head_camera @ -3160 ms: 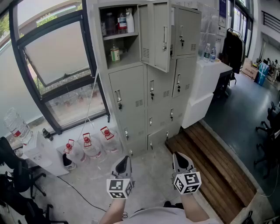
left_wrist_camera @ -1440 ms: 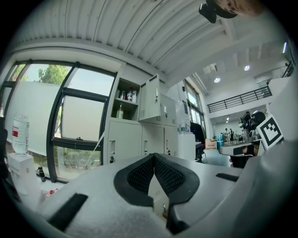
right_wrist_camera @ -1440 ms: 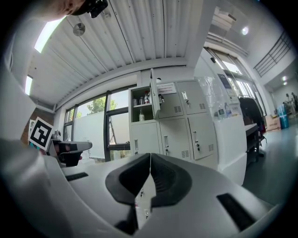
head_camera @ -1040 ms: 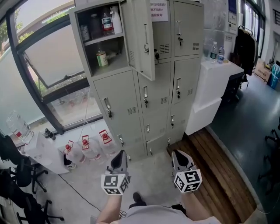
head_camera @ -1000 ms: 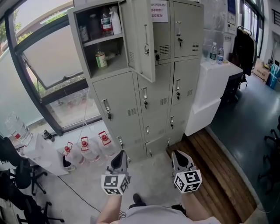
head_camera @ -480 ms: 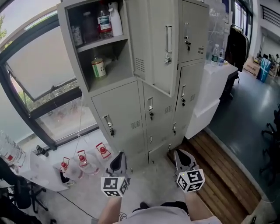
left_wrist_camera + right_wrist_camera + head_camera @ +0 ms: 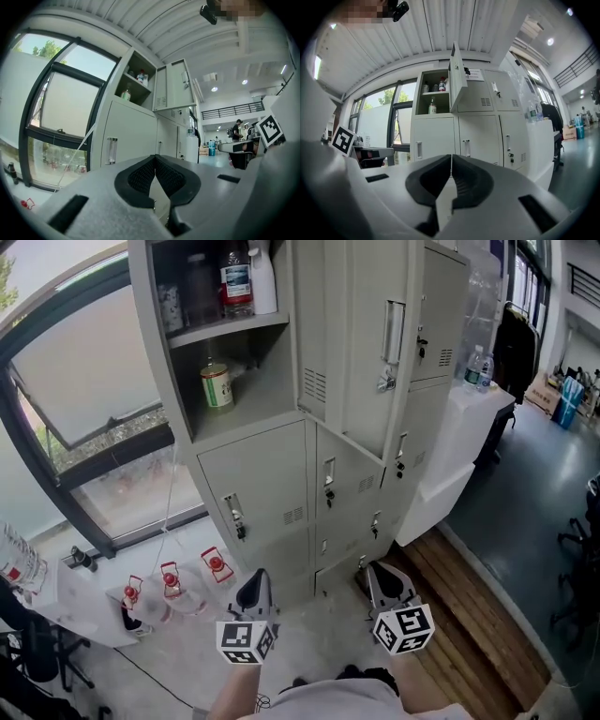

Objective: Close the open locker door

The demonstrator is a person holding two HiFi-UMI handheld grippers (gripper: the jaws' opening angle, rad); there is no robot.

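Up top, the open locker door sits nearer than a second ago: we walked in. Our left tool and right tool: closed, empty, low, well short of it.

The head view looks forward and steeply down from above the person. It is close to the lockers, which fill it from ten to two o'clock. The left gripper sits at seven o'clock and the right gripper at five. Each gripper view looks level along its own jaws from low down, facing the lockers. All three views share the open door near twelve o'clock and the window at nine.
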